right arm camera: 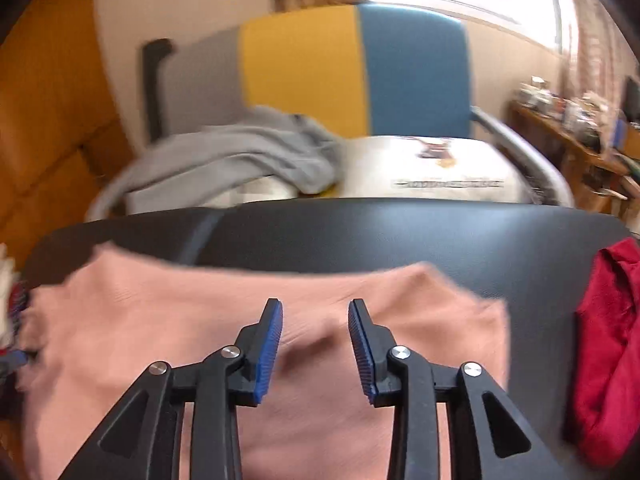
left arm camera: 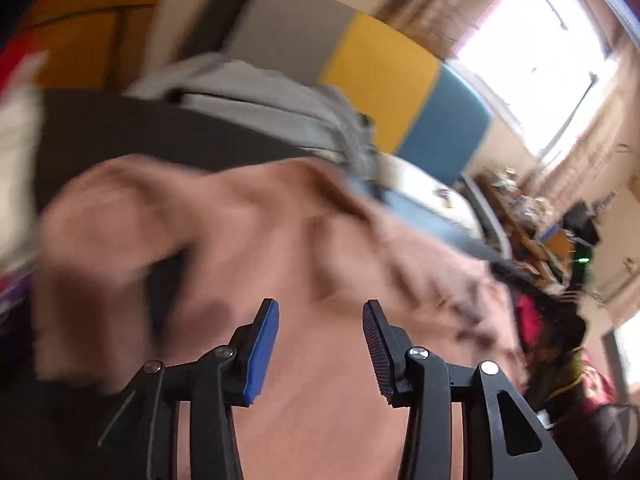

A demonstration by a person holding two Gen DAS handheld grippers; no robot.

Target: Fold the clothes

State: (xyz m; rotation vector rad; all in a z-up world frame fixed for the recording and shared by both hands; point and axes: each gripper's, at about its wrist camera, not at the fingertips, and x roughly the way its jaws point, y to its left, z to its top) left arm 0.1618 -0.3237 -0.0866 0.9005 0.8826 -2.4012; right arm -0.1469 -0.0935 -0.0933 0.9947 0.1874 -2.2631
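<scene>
Pink garment (right arm camera: 280, 312) lies spread on the dark table (right arm camera: 400, 232), rumpled, one corner humped up toward the far left in the left wrist view. Red garment (right arm camera: 608, 340) sits at the table's right edge, just beside the pink one but apart from it.

Risks, as judged from here:
- Both views are smeared, the left one heavily tilted. A grab made in that state could pinch one layer only, or miss the hem, and the fold would come out skewed.
- The cloth is already wrinkled under the grippers, so a pull from one side alone could drag the whole piece across the table instead of folding it.
- The red garment is close enough that a wide sweep on the right could catch it.

Pose:
- Left gripper (left arm camera: 320, 346) hangs over the pink cloth, rolled well off level, fingers apart, nothing between them.
- Right gripper (right arm camera: 315, 350) is level, aimed across the table toward the striped chair (right arm camera: 360, 68), fingers apart and empty above the cloth's middle.
</scene>
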